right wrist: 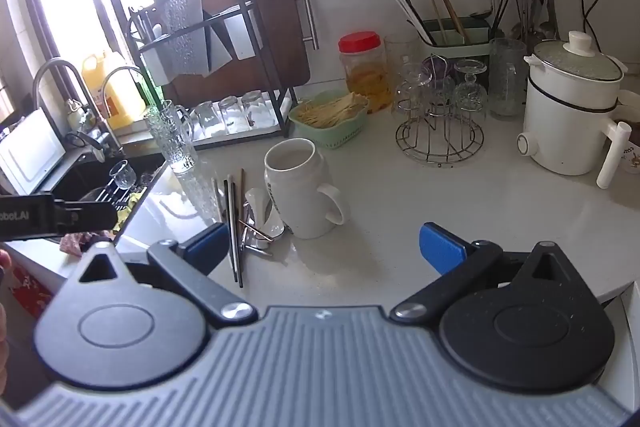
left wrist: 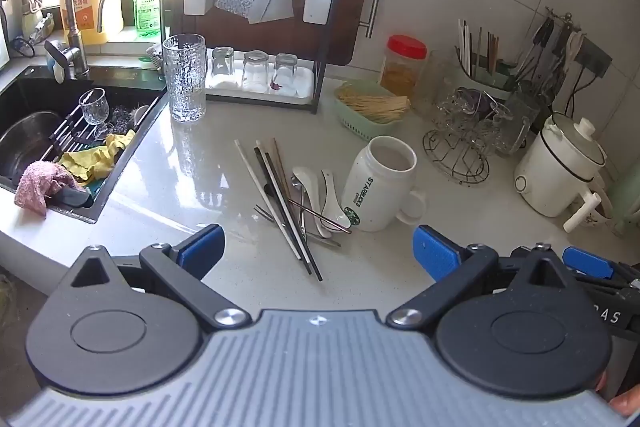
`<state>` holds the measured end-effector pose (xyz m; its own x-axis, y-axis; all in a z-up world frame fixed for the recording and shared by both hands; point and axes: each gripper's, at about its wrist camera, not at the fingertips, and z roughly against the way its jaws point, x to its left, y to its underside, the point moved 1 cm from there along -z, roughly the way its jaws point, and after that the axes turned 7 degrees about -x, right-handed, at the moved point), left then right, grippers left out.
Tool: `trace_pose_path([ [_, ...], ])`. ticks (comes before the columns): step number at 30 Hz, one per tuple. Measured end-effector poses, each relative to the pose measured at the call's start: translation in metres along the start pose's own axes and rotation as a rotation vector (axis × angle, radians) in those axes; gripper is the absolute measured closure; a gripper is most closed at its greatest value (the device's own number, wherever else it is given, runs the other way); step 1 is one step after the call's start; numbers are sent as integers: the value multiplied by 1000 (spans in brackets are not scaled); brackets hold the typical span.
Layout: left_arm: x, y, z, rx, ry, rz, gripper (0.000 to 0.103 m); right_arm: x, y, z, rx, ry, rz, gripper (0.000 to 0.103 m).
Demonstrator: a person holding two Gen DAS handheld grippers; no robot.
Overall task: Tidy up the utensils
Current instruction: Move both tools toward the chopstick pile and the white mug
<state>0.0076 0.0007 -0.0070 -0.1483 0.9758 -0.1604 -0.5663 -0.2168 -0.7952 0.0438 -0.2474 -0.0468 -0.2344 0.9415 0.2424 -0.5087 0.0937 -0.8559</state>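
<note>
A loose pile of utensils lies on the pale counter: chopsticks, white ceramic spoons and metal forks. A white mug stands just right of the pile. A green utensil holder with several chopsticks sits at the back. My left gripper hovers open just short of the pile, nothing between its blue pads. My right gripper is open too, in front of the mug, with the chopstick ends by its left finger.
A black sink with cloths and a glass lies left. A tall glass, a dish rack, a green basket, a red-lidded jar, a wire glass stand and a white pot ring the counter.
</note>
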Motion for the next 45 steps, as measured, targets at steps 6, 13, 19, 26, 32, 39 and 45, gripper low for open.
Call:
trace_pose_path([
  [6, 2, -14, -9, 2, 5, -18, 1, 10, 0, -9, 0, 6, 17, 0],
  [13, 24, -27, -23, -9, 35, -32, 1, 28, -6, -17, -11, 23, 7, 0],
  [19, 27, -19, -19, -9, 33, -58, 1, 29, -1, -15, -18, 5, -9, 0],
  [26, 14, -13, 4, -14, 5, -71, 1, 21, -3, -3, -32, -12, 5, 0],
  [32, 3, -12, 20, -16, 5, -85, 1, 15, 0, 12, -28, -12, -2, 0],
  [39, -5, -15, 26, -15, 13, -79, 1, 15, -5, 26, -52, -19, 3, 0],
  [45, -14, -13, 23, 14, 19, -85, 1, 12, -4, 33, -55, -25, 6, 0],
])
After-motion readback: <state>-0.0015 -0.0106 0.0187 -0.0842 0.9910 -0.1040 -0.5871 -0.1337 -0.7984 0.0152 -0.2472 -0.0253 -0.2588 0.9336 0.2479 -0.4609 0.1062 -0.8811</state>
